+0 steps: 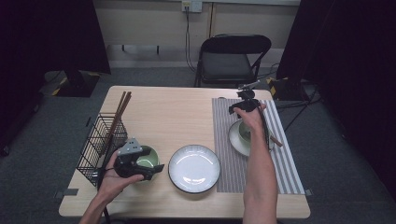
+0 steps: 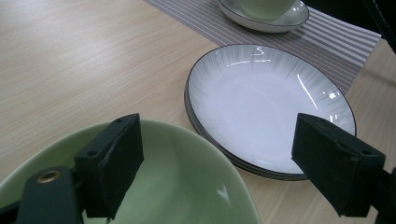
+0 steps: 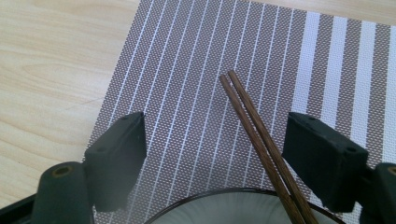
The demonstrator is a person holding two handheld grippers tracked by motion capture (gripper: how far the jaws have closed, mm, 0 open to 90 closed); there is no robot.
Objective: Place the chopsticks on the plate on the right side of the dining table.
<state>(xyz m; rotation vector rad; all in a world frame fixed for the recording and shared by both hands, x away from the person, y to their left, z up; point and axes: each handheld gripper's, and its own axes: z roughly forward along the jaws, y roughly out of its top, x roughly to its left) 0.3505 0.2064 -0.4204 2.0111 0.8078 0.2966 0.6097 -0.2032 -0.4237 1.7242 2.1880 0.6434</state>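
My left gripper hangs open over a green bowl near the table's front left. In the left gripper view its jaws stand wide apart above the bowl, one over the bowl's inside and the other out past the rim, over the white plate. My right gripper is open above the striped placemat. A pair of brown chopsticks lies loose between its jaws, resting on the rim of a saucer. That saucer holds a green cup.
A black wire basket with more chopsticks stands at the left edge. The white plate sits between the bowl and the placemat. A black folding chair stands behind the table.
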